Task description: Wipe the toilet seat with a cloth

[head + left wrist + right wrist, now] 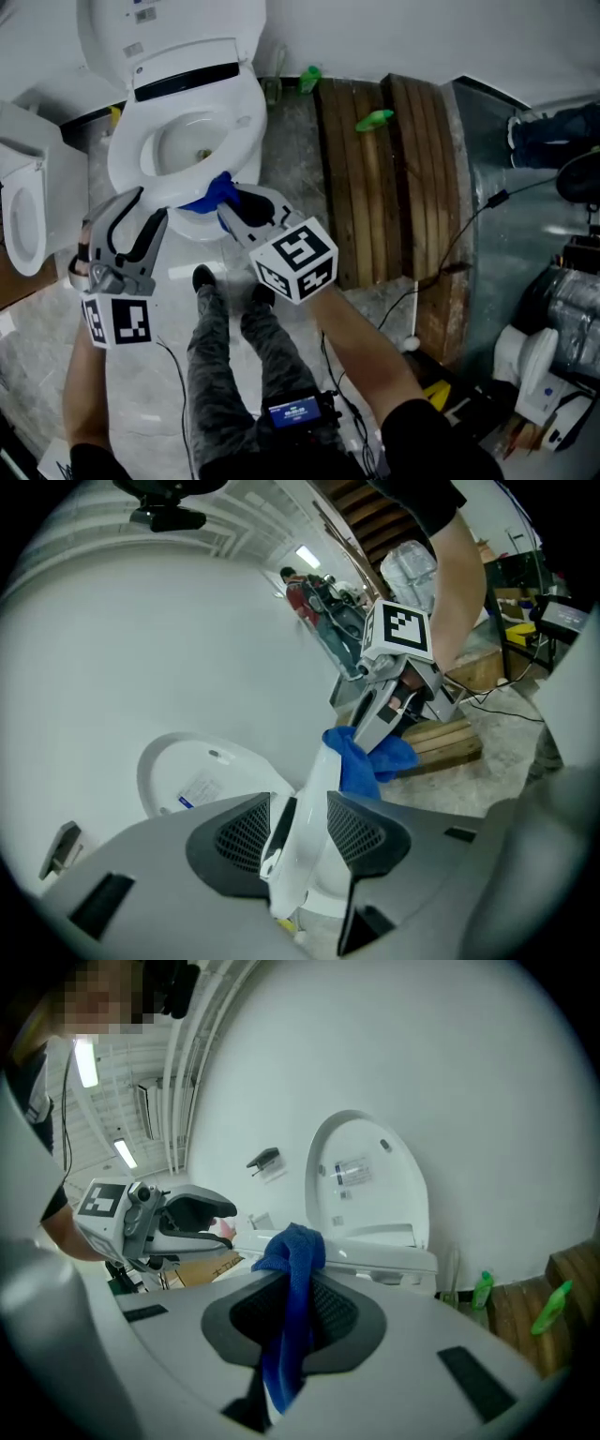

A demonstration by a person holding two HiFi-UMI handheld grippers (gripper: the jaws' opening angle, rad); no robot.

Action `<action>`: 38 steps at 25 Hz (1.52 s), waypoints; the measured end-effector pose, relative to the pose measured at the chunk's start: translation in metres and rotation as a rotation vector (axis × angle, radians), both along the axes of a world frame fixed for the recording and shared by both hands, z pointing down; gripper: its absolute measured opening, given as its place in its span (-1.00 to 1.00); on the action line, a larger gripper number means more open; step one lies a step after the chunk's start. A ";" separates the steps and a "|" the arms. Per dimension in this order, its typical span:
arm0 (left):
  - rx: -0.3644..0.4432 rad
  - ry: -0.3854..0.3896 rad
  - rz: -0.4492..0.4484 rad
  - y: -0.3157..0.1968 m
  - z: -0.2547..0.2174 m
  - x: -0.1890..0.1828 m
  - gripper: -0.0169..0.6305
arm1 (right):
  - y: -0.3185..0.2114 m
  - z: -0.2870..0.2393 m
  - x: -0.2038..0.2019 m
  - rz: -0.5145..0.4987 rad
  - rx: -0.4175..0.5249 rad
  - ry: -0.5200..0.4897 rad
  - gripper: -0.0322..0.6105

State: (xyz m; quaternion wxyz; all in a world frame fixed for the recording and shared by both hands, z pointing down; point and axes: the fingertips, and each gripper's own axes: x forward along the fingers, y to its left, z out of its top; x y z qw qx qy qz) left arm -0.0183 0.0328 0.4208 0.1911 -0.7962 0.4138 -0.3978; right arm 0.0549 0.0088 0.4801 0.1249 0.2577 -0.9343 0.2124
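The white toilet (239,131) has its lid (178,28) raised and its seat (124,164) over the bowl. My right gripper (230,202) is at the front rim, shut on a blue cloth (211,194) that bunches on the seat's front edge. The right gripper view shows the cloth (295,1269) hanging down between the pads of that gripper (292,1307). My left gripper (150,208) is at the front left of the bowl. In its own view the left gripper (298,822) has the seat's rim (314,789) between its pads, which seem to press on it.
A second white toilet (23,206) stands at the far left. A wooden pallet (384,169) with a green bottle (375,119) lies to the right, and another green bottle (309,77) is by the wall. Cables (469,225) cross the floor. The person's feet (230,286) stand before the bowl.
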 end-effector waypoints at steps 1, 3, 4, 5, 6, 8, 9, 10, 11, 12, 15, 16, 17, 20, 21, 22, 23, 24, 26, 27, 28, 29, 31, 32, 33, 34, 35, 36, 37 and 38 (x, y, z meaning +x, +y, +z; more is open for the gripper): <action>0.015 -0.001 -0.012 -0.005 -0.010 -0.002 -0.37 | -0.007 -0.012 -0.003 0.004 0.003 -0.007 -0.75; 0.032 -0.011 -0.033 -0.016 -0.027 -0.007 -0.48 | -0.020 -0.032 -0.009 0.009 0.001 -0.010 -0.75; 0.038 -0.018 -0.045 -0.022 -0.034 -0.009 -0.52 | -0.027 -0.041 -0.012 0.011 -0.003 -0.008 -0.75; 0.044 -0.022 -0.060 -0.028 -0.042 -0.012 -0.53 | -0.034 -0.050 -0.014 0.012 -0.006 -0.008 -0.75; 0.053 -0.027 -0.074 -0.035 -0.050 -0.015 -0.53 | -0.042 -0.059 -0.017 0.016 -0.009 -0.010 -0.75; 0.062 -0.046 -0.099 -0.048 -0.063 -0.024 -0.53 | -0.059 -0.076 -0.020 0.035 -0.021 -0.022 -0.75; 0.059 -0.063 -0.112 -0.054 -0.067 -0.033 -0.54 | -0.067 -0.084 -0.023 0.045 -0.027 -0.028 -0.75; 0.052 -0.081 -0.127 -0.060 -0.069 -0.043 -0.54 | -0.076 -0.093 -0.027 0.054 -0.030 -0.032 -0.75; 0.044 -0.096 -0.143 -0.067 -0.070 -0.056 -0.54 | -0.086 -0.101 -0.032 0.061 -0.032 -0.035 -0.75; 0.032 -0.109 -0.158 -0.076 -0.071 -0.069 -0.54 | -0.096 -0.109 -0.037 0.066 -0.035 -0.037 -0.75; 0.009 -0.111 -0.199 -0.109 -0.083 -0.103 -0.54 | -0.126 -0.134 -0.049 0.087 -0.035 -0.034 -0.75; 0.005 -0.094 -0.208 -0.122 -0.090 -0.111 -0.54 | -0.136 -0.141 -0.053 0.095 -0.034 -0.031 -0.75; 0.000 -0.071 -0.210 -0.133 -0.095 -0.116 -0.55 | -0.146 -0.148 -0.056 0.105 -0.036 -0.027 -0.75; -0.011 -0.036 -0.181 -0.163 -0.106 -0.125 -0.72 | -0.177 -0.165 -0.068 0.137 -0.047 -0.010 -0.75; -0.015 -0.035 -0.171 -0.174 -0.109 -0.128 -0.74 | -0.188 -0.170 -0.072 0.148 -0.050 -0.006 -0.75; -0.023 -0.031 -0.163 -0.185 -0.113 -0.131 -0.74 | -0.200 -0.174 -0.075 0.158 -0.053 -0.003 -0.75; -0.037 -0.024 -0.159 -0.197 -0.118 -0.135 -0.74 | -0.211 -0.179 -0.078 0.168 -0.056 -0.002 -0.75; -0.052 -0.019 -0.156 -0.208 -0.121 -0.138 -0.74 | -0.222 -0.183 -0.081 0.178 -0.058 0.000 -0.75; -0.075 -0.015 -0.152 -0.227 -0.127 -0.145 -0.74 | -0.240 -0.190 -0.088 0.201 -0.063 0.000 -0.75; -0.083 -0.012 -0.151 -0.235 -0.130 -0.148 -0.74 | -0.248 -0.194 -0.091 0.214 -0.067 -0.005 -0.75; -0.089 -0.008 -0.152 -0.243 -0.131 -0.151 -0.74 | -0.255 -0.198 -0.093 0.227 -0.069 -0.011 -0.75; -0.094 -0.004 -0.153 -0.251 -0.133 -0.153 -0.74 | -0.261 -0.202 -0.095 0.241 -0.068 -0.015 -0.75; -0.105 0.002 -0.163 -0.265 -0.136 -0.159 -0.74 | -0.270 -0.208 -0.097 0.263 -0.058 -0.012 -0.75; -0.112 0.008 -0.171 -0.272 -0.137 -0.162 -0.74 | -0.275 -0.210 -0.097 0.272 -0.055 -0.010 -0.75; -0.118 0.017 -0.182 -0.281 -0.138 -0.164 -0.74 | -0.280 -0.212 -0.096 0.279 -0.052 -0.008 -0.75; -0.126 0.028 -0.194 -0.289 -0.139 -0.167 -0.74 | -0.284 -0.213 -0.094 0.287 -0.051 -0.005 -0.75; -0.133 0.038 -0.207 -0.298 -0.140 -0.169 -0.74 | -0.289 -0.214 -0.091 0.295 -0.053 -0.003 -0.75; -0.139 0.045 -0.220 -0.305 -0.141 -0.171 -0.74 | -0.293 -0.214 -0.088 0.301 -0.056 -0.001 -0.75; -0.144 0.051 -0.231 -0.313 -0.142 -0.173 -0.74 | -0.297 -0.214 -0.086 0.305 -0.059 0.001 -0.75; -0.149 0.057 -0.242 -0.320 -0.142 -0.175 -0.74 | -0.302 -0.214 -0.084 0.306 -0.063 0.005 -0.75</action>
